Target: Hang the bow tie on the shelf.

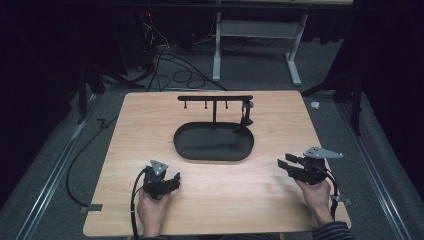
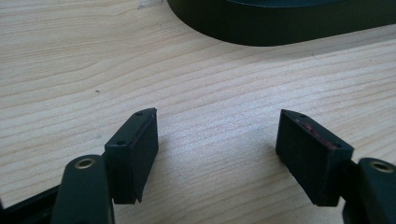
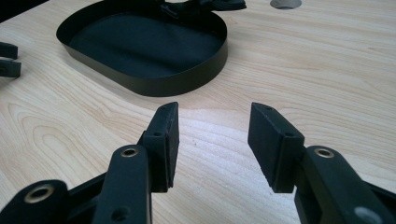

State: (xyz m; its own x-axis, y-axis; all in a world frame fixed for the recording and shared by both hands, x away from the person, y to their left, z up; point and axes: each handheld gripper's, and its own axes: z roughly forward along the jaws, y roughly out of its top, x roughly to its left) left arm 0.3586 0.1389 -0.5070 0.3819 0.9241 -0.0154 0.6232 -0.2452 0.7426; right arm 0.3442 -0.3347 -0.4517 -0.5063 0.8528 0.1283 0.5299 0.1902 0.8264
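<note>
A black oval tray point(image 1: 210, 145) lies empty in the middle of the wooden table point(image 1: 140, 120). Behind it stands a black T-shaped rack point(image 1: 215, 98) with several small hooks. A dark item point(image 1: 245, 116) hangs from the rack's right end and reaches down to the tray's rim. My left gripper point(image 1: 173, 180) rests near the front left, open, with bare wood between its jaws point(image 2: 217, 126); the tray wall point(image 2: 280, 25) lies ahead of it. My right gripper point(image 1: 286, 165) sits at the front right, open and holding nothing point(image 3: 214, 112), facing the tray point(image 3: 187, 79).
A round hole point(image 3: 285, 3) pierces the tabletop beyond the tray. Cables point(image 1: 175, 70) and a white desk frame point(image 1: 255, 30) occupy the floor behind the table. A cable point(image 1: 75, 165) trails off the table's left side.
</note>
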